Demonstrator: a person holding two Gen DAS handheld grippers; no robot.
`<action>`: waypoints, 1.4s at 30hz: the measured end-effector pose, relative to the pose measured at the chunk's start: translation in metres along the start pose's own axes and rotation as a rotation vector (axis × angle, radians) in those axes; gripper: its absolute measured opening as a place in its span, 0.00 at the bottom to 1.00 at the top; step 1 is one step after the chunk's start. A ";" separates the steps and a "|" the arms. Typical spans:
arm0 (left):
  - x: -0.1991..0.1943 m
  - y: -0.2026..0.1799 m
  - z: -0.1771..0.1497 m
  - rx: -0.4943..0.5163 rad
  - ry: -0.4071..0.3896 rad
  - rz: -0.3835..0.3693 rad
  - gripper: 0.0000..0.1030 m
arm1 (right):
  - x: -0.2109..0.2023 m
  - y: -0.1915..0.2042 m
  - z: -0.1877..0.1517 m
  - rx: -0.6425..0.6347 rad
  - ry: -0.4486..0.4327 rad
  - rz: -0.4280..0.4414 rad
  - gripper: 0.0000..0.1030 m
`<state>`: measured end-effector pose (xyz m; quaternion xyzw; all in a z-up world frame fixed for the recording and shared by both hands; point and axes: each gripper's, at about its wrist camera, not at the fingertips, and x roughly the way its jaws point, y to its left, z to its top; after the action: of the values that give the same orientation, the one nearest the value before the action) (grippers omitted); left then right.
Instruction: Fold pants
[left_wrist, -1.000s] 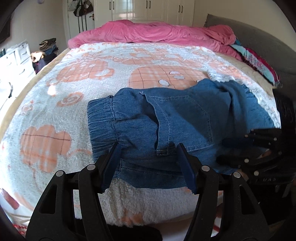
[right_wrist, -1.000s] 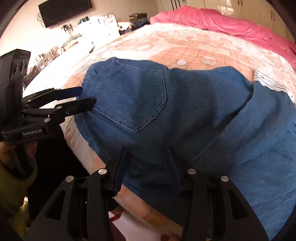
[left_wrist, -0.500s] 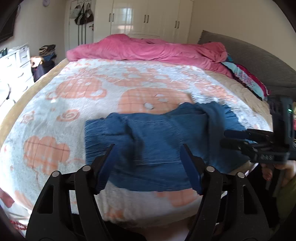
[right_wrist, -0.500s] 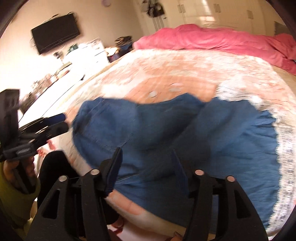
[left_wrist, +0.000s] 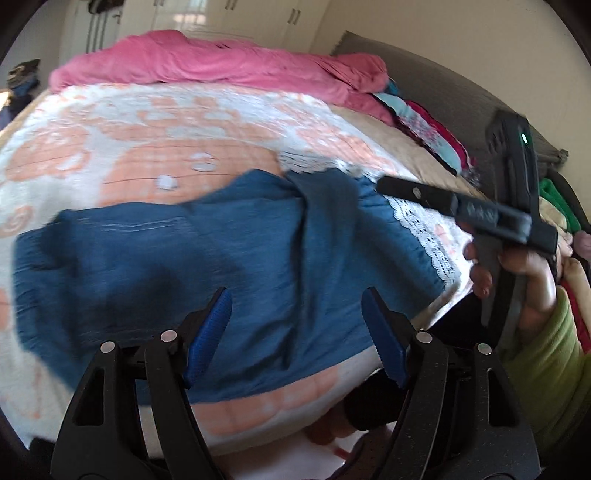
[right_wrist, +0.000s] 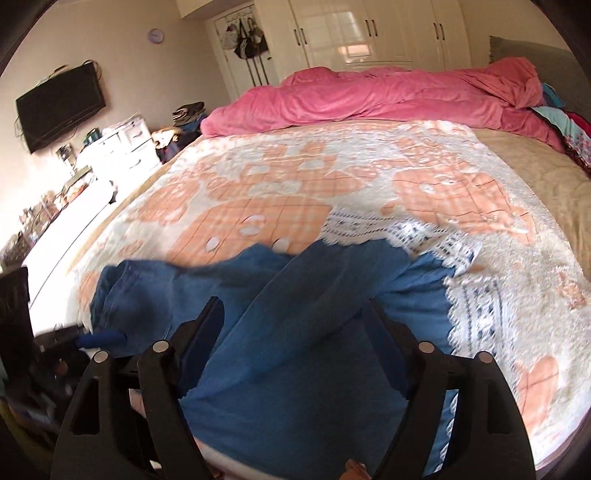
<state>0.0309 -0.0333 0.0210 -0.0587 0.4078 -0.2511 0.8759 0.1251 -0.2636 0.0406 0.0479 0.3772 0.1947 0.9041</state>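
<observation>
Blue pants (right_wrist: 295, 332) (blurred) under right gripper's (right_wrist: 295, 343) spread fingers (right_wrist: 201, 343)

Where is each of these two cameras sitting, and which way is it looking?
Left wrist: rides the left tool, looking along its open fingers across the denim pants toward the pink duvet; the person's right hand holding the right tool shows at right.
Right wrist: rides the right tool, facing up the bed toward the wardrobe; the left tool shows at lower left.
Both share the pants, blanket and duvet.
</observation>
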 end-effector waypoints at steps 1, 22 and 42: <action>0.007 -0.003 0.003 0.004 0.010 -0.017 0.63 | 0.004 -0.004 0.005 0.006 0.015 -0.005 0.74; 0.095 -0.023 0.019 0.004 0.105 -0.154 0.04 | 0.137 -0.005 0.077 -0.122 0.218 -0.145 0.74; 0.082 -0.020 0.011 0.033 0.065 -0.126 0.12 | 0.125 -0.075 0.089 0.101 0.105 -0.107 0.08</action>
<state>0.0756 -0.0921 -0.0217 -0.0616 0.4274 -0.3142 0.8455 0.2909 -0.2789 0.0035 0.0629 0.4354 0.1294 0.8887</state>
